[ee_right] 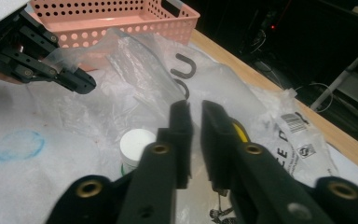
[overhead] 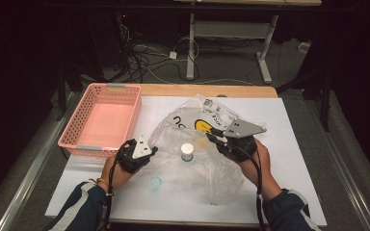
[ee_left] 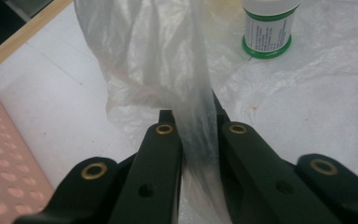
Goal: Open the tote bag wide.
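A clear plastic bag [overhead: 217,120] with black and yellow print lies crumpled on the white table cover [overhead: 289,159]. A small white-capped bottle [overhead: 187,152] with a green-edged label stands upright at the bag's middle, under or inside the film. My left gripper [overhead: 152,150] is at the bag's left edge. In the left gripper view its jaws are shut [ee_left: 193,116] on a gathered strip of the bag [ee_left: 158,60], with the bottle [ee_left: 266,28] beyond. My right gripper [overhead: 211,137] hovers just right of the bottle. Its jaws [ee_right: 196,109] stand a narrow gap apart over the bag [ee_right: 140,70].
A pink perforated basket [overhead: 111,87] sits at the table's left, close behind the left gripper [ee_right: 81,86]. A faint blue circle [overhead: 155,183] is drawn on the cover near the front. The wooden table edge [overhead: 212,90] runs along the back, with cables on the floor beyond.
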Demonstrator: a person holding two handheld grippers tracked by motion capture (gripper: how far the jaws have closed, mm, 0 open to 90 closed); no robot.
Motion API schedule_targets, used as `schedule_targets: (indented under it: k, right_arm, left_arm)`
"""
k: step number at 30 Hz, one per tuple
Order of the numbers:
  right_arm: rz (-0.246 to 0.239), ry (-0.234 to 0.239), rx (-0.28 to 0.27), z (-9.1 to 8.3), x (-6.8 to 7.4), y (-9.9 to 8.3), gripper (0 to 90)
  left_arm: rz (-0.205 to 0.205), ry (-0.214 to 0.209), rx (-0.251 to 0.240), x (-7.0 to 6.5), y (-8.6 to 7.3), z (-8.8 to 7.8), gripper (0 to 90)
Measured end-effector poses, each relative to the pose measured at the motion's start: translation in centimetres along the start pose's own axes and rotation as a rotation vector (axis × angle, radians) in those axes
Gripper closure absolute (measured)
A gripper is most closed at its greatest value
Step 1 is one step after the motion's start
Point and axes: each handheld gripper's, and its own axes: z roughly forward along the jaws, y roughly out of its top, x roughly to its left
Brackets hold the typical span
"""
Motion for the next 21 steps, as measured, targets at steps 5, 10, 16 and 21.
schedule_targets:
  k: [5,10,16,21]
  right_arm:
    - [0.002,-0.016,-0.037,-1.8,0.2,-0.4,60.5]
    - [-0.026,0.042,-0.047,-4.7,1.0,-2.5,42.6]
    - [-0.159,0.136,0.150,-3.7,3.3,-6.4,29.3]
    - [-0.149,0.189,0.187,-3.1,3.6,-7.8,25.8]
  left_arm:
    - [0.004,0.002,0.001,0.1,-0.1,-0.2,87.3]
    - [0.007,0.008,-0.010,0.2,-0.2,-0.6,87.3]
    - [0.007,0.022,-0.008,0.2,-0.2,-0.8,87.3]
    - [0.009,0.028,-0.013,0.2,-0.2,-0.9,87.2]
